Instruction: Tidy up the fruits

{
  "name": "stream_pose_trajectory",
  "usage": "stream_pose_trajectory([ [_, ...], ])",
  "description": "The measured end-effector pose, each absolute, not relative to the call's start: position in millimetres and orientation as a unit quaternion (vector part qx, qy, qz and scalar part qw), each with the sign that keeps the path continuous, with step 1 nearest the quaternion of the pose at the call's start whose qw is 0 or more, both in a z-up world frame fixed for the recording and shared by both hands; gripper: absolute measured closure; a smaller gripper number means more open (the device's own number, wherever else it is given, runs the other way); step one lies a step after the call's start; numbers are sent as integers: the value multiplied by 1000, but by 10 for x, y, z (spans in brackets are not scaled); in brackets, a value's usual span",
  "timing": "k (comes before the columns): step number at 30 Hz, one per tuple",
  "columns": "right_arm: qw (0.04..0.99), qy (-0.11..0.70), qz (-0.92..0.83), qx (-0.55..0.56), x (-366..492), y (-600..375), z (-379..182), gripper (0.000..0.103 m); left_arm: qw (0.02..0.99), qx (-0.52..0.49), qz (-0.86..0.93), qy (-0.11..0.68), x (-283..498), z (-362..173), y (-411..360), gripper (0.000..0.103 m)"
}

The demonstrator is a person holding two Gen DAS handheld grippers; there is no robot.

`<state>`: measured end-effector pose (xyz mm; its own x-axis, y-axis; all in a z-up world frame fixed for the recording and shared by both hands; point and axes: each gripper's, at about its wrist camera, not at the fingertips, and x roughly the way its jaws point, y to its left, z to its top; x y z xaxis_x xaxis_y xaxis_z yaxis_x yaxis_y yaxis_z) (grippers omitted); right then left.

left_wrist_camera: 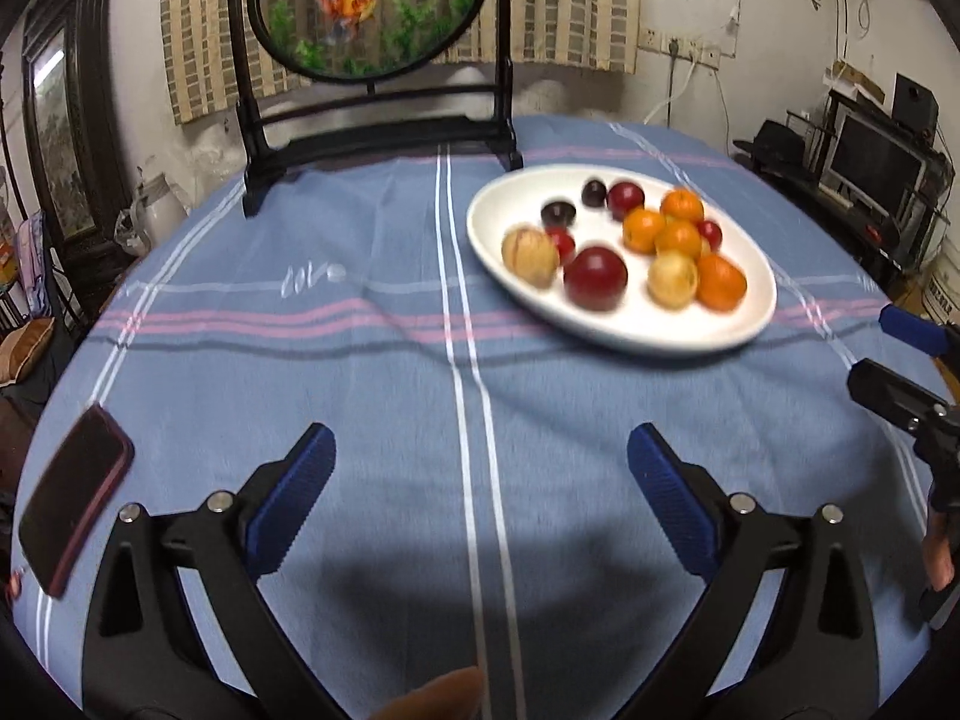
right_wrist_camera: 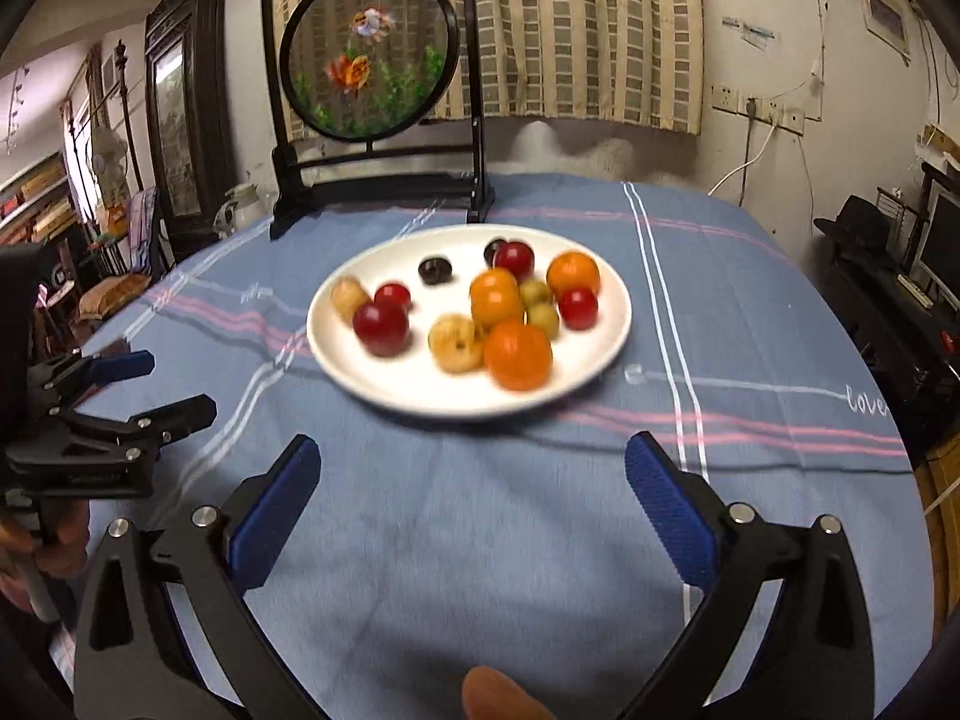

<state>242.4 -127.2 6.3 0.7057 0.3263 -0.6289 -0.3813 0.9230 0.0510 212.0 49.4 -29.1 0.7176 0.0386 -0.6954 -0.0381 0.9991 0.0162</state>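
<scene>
A white oval plate (left_wrist_camera: 606,333) (right_wrist_camera: 360,384) sits on the blue striped tablecloth and holds several mixed fruits: orange tangerines (right_wrist_camera: 518,357) (left_wrist_camera: 720,282), red plums (right_wrist_camera: 381,327) (left_wrist_camera: 595,277), dark plums (right_wrist_camera: 434,270) (left_wrist_camera: 558,213), tan round fruits (right_wrist_camera: 456,343) (left_wrist_camera: 530,256) and small green ones (right_wrist_camera: 543,317). My left gripper (left_wrist_camera: 480,456) is open and empty, above the cloth, short of the plate and to its left. My right gripper (right_wrist_camera: 471,456) is open and empty, just in front of the plate. Each gripper shows at the edge of the other's view.
A black phone (left_wrist_camera: 75,501) lies at the table's left edge. A round framed goldfish screen on a black stand (left_wrist_camera: 372,6) (right_wrist_camera: 369,54) stands at the back of the table behind the plate. Furniture surrounds the table.
</scene>
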Motion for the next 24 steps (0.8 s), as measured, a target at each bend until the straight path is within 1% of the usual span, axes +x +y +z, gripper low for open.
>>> stream_pose_trajectory([
  [7, 918, 339, 201, -41, 2256, -1315, -17, 1, 929, 6, 19, 369, 2022, -317, 467, 3],
  [12, 920, 328, 210, -47, 2165, -1311, 8, 1, 931, 14, 16, 364, 1952, -328, 430, 3],
  [24, 915, 343, 206, -47, 2191, -1293, -49, 1, 934, 12, 16, 357, 1885, -326, 430, 3],
])
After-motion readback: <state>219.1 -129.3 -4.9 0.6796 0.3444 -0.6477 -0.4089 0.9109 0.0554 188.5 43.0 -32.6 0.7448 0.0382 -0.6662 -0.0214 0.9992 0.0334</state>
